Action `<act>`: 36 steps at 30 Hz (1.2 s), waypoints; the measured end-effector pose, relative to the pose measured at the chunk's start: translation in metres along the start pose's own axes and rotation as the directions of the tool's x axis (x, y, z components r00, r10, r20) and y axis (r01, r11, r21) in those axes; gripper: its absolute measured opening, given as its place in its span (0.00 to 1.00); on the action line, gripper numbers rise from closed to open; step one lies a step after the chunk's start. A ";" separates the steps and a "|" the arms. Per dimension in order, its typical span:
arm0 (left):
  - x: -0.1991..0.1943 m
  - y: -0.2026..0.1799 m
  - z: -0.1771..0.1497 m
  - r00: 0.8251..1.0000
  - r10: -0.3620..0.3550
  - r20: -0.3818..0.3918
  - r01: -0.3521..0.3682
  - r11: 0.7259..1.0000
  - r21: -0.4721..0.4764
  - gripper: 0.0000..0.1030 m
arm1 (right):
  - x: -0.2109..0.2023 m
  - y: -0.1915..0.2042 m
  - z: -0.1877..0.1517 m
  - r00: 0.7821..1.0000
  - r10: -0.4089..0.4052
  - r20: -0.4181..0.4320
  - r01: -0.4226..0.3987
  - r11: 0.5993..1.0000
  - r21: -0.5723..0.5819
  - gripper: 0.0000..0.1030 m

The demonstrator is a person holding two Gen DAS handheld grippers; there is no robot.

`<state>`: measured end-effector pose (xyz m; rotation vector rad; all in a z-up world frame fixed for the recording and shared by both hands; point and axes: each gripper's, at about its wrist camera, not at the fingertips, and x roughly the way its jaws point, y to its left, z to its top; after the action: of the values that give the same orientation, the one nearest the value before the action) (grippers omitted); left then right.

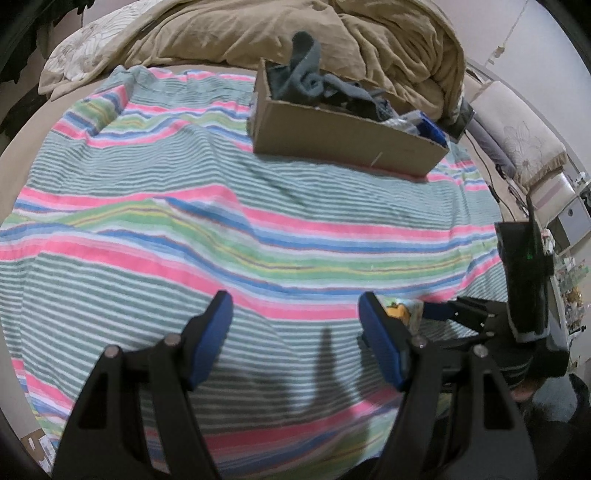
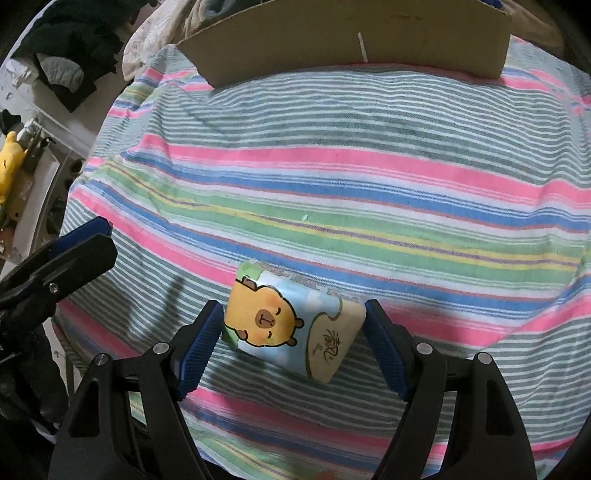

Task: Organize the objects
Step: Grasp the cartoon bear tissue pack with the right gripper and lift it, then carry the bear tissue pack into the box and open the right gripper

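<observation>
A small tissue pack with a cartoon capybara lies on the striped blanket. My right gripper straddles it with a blue pad at each side, jaws closed in on the pack's two ends. A sliver of the pack shows in the left wrist view behind my left gripper's right finger. My left gripper is open and empty above the blanket. A cardboard box with grey cloths and a blue item stands at the far side; its front wall fills the top of the right wrist view.
A tan duvet is bunched behind the box. Floral pillows and white drawers lie to the right. In the right wrist view, dark clothes and a yellow toy sit off the bed's left edge.
</observation>
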<state>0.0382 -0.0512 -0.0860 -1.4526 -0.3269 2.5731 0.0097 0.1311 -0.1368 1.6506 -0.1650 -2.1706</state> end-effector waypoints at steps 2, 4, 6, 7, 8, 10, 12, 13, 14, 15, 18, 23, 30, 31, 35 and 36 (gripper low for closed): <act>0.000 0.000 0.000 1.000 0.000 0.000 0.000 1.000 0.001 0.70 | -0.001 0.002 -0.002 1.000 -0.010 0.006 0.010 1.000 -0.011 0.72; -0.001 0.000 0.001 1.000 0.000 0.001 0.000 1.000 -0.001 0.70 | -0.005 0.001 -0.001 1.000 -0.002 0.018 0.002 1.000 -0.011 0.72; -0.002 0.000 0.003 1.000 0.005 0.004 -0.005 1.000 0.001 0.70 | -0.011 0.000 0.001 0.999 -0.011 0.038 0.011 1.000 -0.015 0.71; -0.002 -0.001 0.004 1.000 0.006 0.006 -0.006 1.000 0.003 0.70 | -0.016 -0.001 0.002 0.999 -0.014 0.052 0.015 1.000 -0.018 0.71; -0.003 -0.001 0.006 1.000 0.007 0.008 -0.007 1.000 0.004 0.70 | -0.020 0.000 0.003 0.998 -0.014 0.063 0.015 1.000 -0.021 0.71; -0.003 -0.003 0.010 1.000 0.010 0.012 -0.010 1.000 0.007 0.70 | -0.030 -0.002 0.006 0.996 -0.011 0.088 0.014 1.000 -0.026 0.71; -0.003 -0.005 0.015 1.000 0.014 0.015 -0.014 1.000 0.012 0.70 | -0.038 -0.004 0.009 0.994 -0.015 0.105 0.018 0.999 -0.033 0.71; -0.003 -0.006 0.017 1.000 0.016 0.017 -0.016 1.000 0.013 0.70 | -0.042 -0.005 0.011 0.993 -0.013 0.114 0.017 0.999 -0.035 0.71; -0.003 -0.007 0.019 1.000 0.017 0.018 -0.018 1.000 0.015 0.70 | -0.045 -0.006 0.013 0.993 -0.013 0.121 0.018 0.999 -0.037 0.71; -0.003 -0.008 0.022 1.000 0.018 0.020 -0.019 1.000 0.018 0.70 | -0.048 -0.008 0.014 0.992 -0.013 0.129 0.018 0.999 -0.039 0.71; -0.003 -0.012 0.031 0.999 0.023 0.028 -0.023 0.999 0.025 0.70 | -0.061 -0.011 0.020 0.989 -0.006 0.150 0.013 0.999 -0.044 0.71; 0.000 -0.021 0.048 0.999 0.026 0.040 -0.028 0.999 0.044 0.70 | -0.072 -0.007 0.037 0.981 0.002 0.193 0.009 0.998 -0.056 0.71; 0.006 -0.033 0.076 0.997 0.041 0.063 -0.046 0.997 0.066 0.70 | -0.093 -0.012 0.068 0.965 0.008 0.261 0.009 0.998 -0.065 0.71; 0.007 -0.034 0.080 0.997 0.044 0.066 -0.049 0.997 0.067 0.70 | -0.097 -0.013 0.074 0.962 0.009 0.272 0.009 0.998 -0.066 0.71; 0.010 -0.037 0.095 0.996 0.046 0.079 -0.052 0.996 0.072 0.70 | -0.107 -0.019 0.094 0.951 0.006 0.308 0.017 0.997 -0.072 0.71; 0.011 -0.038 0.099 0.995 0.047 0.082 -0.054 0.996 0.075 0.70 | -0.109 -0.021 0.099 0.949 0.005 0.315 0.019 0.997 -0.073 0.71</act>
<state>-0.0511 -0.0223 -0.0347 -1.3512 -0.2016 2.6577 -0.0651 0.1772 -0.0170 1.2561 -0.1645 -2.4035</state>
